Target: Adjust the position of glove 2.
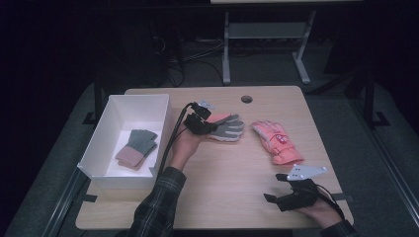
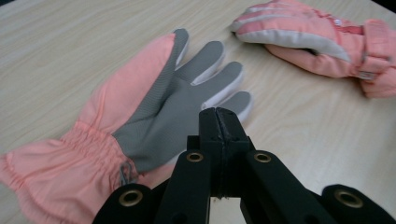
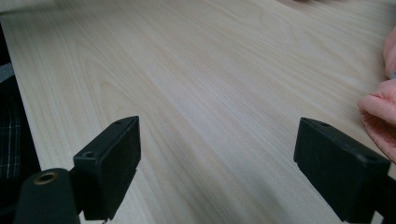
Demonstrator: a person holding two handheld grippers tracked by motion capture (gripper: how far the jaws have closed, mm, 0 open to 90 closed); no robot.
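High view shows the table (image 1: 217, 173) with a white box (image 1: 106, 129) at its left, two folded grey and pink gloves (image 1: 138, 147) already inside. Your left gripper (image 1: 203, 122) sits just over the cuff end of the palm-up glove (image 1: 228, 126) near the middle of the table. In the left gripper view its jaws are pressed together above the glove (image 2: 154, 107), with no cloth visibly caught between them. The second pink glove (image 1: 277, 142) lies to the right, apart from the first. Your right gripper (image 1: 272, 198) rests at the near right, jaws wide and empty. Expect the glove to be light, padded and floppy; pinch the gathered cuff (image 2: 74, 158), since the grey palm looks grippy but flat.
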